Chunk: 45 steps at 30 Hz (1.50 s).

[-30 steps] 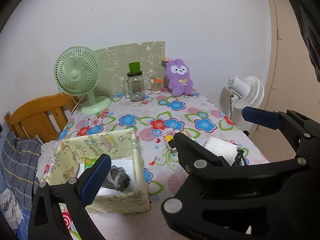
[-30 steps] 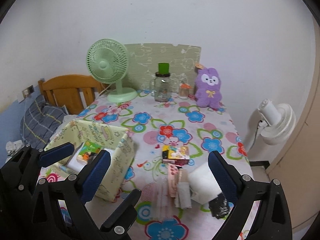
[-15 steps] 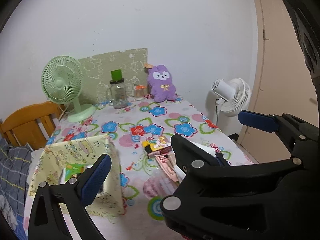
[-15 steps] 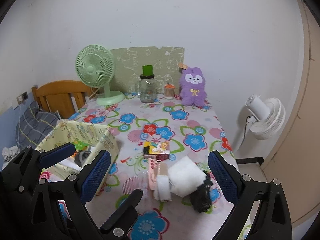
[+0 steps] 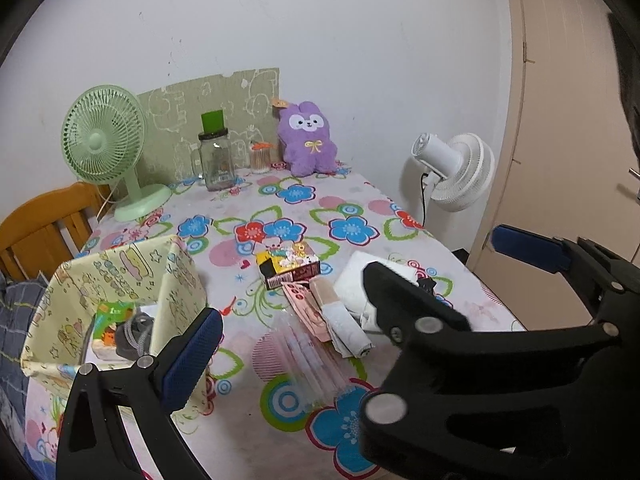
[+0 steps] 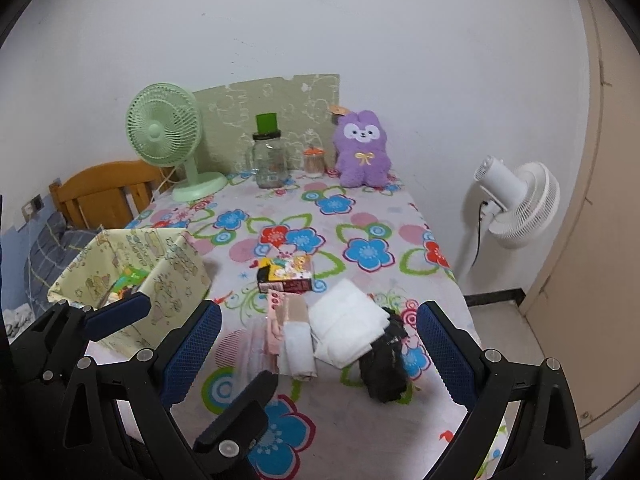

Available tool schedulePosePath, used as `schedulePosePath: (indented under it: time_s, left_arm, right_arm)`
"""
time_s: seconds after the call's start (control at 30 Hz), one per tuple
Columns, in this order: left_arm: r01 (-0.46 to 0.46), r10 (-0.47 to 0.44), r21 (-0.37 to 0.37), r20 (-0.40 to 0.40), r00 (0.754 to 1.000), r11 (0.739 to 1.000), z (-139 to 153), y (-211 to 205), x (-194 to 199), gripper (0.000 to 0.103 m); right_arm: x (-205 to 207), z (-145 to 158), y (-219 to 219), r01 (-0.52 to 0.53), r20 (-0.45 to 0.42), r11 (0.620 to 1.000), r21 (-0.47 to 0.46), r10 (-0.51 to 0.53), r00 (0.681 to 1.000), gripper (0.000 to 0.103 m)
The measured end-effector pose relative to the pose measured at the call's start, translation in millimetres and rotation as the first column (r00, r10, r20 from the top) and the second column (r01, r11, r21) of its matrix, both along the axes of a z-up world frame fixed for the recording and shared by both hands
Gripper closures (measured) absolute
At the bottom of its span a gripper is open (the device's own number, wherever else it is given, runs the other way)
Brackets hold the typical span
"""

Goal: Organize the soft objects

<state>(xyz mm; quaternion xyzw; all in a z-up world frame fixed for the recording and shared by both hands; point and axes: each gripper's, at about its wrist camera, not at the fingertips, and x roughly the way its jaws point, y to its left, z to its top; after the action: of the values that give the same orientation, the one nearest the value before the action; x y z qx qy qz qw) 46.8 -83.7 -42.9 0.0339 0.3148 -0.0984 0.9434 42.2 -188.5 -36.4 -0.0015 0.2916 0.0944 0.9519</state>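
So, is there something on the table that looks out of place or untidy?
Yes. Near the front edge, soft items lie in a loose heap: a folded white cloth, a small white roll and a crumpled black item. They overlap instead of sitting in the yellow fabric box at the left. Nothing looks spilled or damaged.

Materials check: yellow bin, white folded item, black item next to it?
Yellow bin: looks like printed fabric or coated cloth; thin walls sag and crease, faint sheen.
White folded item: soft matte textile, maybe towel or padding; rounded, thick folds.
Black item: crumpled dark cloth, possibly lace or knit; ragged edge, too dark to confirm.
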Motion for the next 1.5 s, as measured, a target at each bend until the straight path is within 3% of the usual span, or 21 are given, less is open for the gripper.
schedulePosePath:
  time_s: [0.73,1.13,1.33,1.5]
  left_arm:
    - [-0.029,0.031,0.017,-0.155,0.987,0.999,-63.6,-13.4,32.0,0.003]
    - [-0.071,0.075,0.024,-0.228,0.971,0.997,-80.2,1.7,47.1,0.026]
    - [-0.055,0.057,0.013,-0.274,0.96,0.998,-89.7,7.2,50.3,0.045]
    - [-0.039,0.041,0.014,-0.267,0.963,0.999,-90.8,7.6,48.6,0.052]
  right_arm:
    - [30.0,-61.1,-20.4,0.046,-0.127,0.999,0.018,-0.043,0.991,0.008]
    - [45.4,-76.8,-7.8,0.003,-0.187,0.999,0.042,0.005,0.982,0.013]
    - [51.6,-85.1,1.2,-0.015,-0.227,0.999,0.052,0.026,0.974,0.023]
    - [54.5,-91.6,6.5,-0.016,-0.259,0.998,0.053,0.029,0.965,0.028]
